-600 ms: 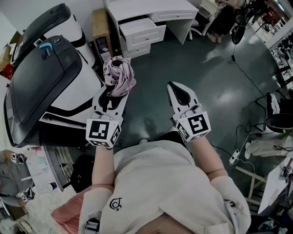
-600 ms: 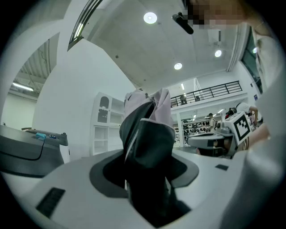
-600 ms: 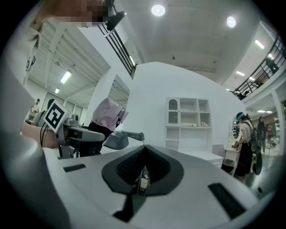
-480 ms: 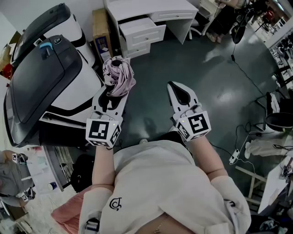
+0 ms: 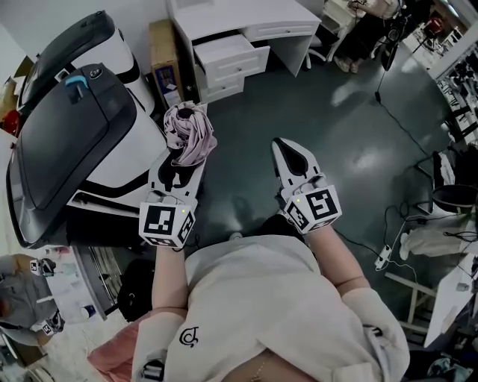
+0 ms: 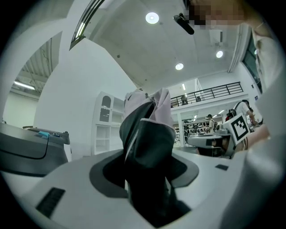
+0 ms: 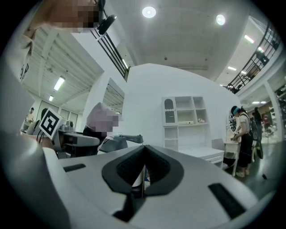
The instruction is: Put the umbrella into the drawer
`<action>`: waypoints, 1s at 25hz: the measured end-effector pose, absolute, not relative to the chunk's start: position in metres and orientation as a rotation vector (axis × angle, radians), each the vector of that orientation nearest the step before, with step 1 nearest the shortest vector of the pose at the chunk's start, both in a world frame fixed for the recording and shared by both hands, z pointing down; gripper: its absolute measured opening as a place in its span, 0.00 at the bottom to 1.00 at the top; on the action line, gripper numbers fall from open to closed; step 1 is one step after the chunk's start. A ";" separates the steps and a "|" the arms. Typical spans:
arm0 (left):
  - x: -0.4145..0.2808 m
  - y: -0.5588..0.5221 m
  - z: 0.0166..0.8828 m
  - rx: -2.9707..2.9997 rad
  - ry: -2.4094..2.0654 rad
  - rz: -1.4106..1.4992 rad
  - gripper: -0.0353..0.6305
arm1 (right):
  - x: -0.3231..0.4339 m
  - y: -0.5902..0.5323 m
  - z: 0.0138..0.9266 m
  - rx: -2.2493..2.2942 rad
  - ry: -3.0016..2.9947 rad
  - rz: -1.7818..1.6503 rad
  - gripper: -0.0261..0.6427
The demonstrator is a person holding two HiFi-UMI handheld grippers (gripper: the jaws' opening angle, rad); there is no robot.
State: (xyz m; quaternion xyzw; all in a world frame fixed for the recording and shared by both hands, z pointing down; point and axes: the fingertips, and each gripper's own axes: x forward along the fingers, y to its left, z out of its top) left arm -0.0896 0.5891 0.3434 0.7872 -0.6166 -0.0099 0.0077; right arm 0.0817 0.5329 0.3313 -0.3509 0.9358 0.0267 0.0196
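The left gripper (image 5: 178,158) has its jaws clamped on the folded pinkish umbrella (image 5: 190,131), gripping it low so the bundled fabric stands up above the pads and stays gathered; it is held level over the dark floor (image 5: 358,142), well short of the white desk (image 5: 246,13). The upper drawer (image 5: 227,54) at the desk's left end stands pulled out, ready to receive it; the right gripper (image 5: 290,151) hangs alongside with jaws together on nothing, probably kept free to push the drawer shut afterwards.
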 end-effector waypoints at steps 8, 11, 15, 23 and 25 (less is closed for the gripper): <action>-0.105 0.562 0.356 2.406 -1.939 -0.051 0.40 | 0.067 0.497 0.344 -1.053 2.945 0.059 0.05; -0.108 0.538 0.360 2.380 -1.956 -0.050 0.40 | 0.064 0.466 0.345 -1.032 2.963 0.069 0.05; -0.109 0.492 0.362 2.336 -2.003 -0.049 0.40 | 0.062 0.410 0.351 -0.985 2.984 0.066 0.05; -0.102 0.358 0.368 2.229 -2.077 -0.014 0.40 | 0.061 0.259 0.353 -0.877 3.031 0.049 0.05; -0.098 0.317 0.366 2.209 -2.091 -0.006 0.40 | 0.064 0.215 0.349 -0.858 3.042 0.046 0.05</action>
